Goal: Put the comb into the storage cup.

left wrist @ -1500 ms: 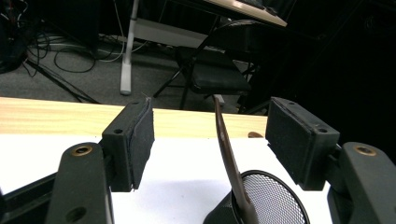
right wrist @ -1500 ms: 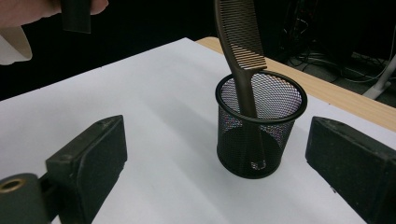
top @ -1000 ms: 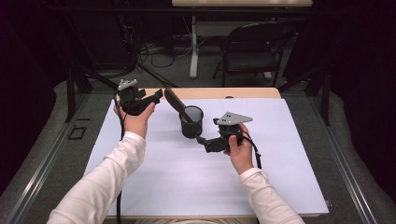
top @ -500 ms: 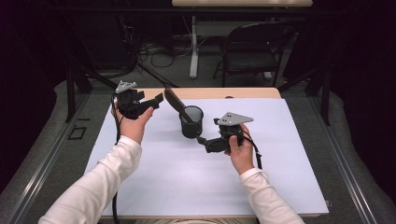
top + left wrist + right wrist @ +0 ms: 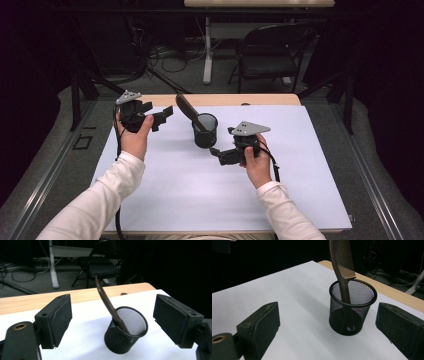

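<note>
Brown comb (image 5: 186, 106) stands in mesh pen cup (image 5: 205, 131) between both hand-held grippers: left hand-held gripper (image 5: 164, 116) has just been opening, empty; right hand-held gripper (image 5: 216, 151) wide open, empty.

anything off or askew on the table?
Nothing spilled or damaged. The brown comb stands handle-down in the upright black mesh cup, leaning on its rim, not straight. Both the left gripper and the right gripper are open, holding nothing.

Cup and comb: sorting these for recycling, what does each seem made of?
The cup looks like black wire mesh, probably painted metal: you see through its fine grid. The comb looks like brown plastic, smooth with a slight sheen and moulded teeth.
</note>
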### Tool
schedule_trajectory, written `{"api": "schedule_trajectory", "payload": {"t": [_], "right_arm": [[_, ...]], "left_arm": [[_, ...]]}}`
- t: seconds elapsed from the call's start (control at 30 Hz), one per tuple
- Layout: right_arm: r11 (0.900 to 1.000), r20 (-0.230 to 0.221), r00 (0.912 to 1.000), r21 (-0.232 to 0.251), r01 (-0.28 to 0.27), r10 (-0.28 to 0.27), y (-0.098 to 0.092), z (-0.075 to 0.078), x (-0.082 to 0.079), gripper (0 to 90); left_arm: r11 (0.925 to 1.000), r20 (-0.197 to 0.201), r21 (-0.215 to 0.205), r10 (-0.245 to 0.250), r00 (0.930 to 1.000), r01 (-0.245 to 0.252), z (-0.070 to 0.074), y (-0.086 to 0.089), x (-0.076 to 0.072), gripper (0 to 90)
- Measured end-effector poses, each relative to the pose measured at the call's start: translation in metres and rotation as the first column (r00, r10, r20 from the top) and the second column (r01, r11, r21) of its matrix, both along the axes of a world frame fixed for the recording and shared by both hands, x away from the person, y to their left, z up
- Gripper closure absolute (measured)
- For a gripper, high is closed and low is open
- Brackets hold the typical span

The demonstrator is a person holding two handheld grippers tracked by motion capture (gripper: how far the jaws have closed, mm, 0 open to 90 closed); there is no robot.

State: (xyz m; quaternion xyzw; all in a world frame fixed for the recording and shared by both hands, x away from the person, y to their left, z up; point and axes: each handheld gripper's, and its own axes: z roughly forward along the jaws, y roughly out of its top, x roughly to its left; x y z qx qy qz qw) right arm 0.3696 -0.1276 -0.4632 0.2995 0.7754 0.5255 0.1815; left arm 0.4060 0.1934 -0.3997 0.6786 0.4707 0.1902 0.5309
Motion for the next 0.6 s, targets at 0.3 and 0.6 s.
{"api": "schedule_trajectory", "payload": {"t": [0.3,0.6], "right_arm": [[1.0,0.007,1.0,-0.011,0.0,0.0,-0.003,0.005,-0.005,5.3],[0.999,0.006,0.9999,-0.03,0.012,-0.012,-0.014,0.01,-0.012,5.3]], "left_arm": [[0.9962,0.004,0.012,-0.086,0.9963,0.086,0.001,0.005,-0.013,16.0],[0.9936,0.019,0.031,-0.109,0.9938,0.108,-0.001,0.016,-0.026,16.0]]}}
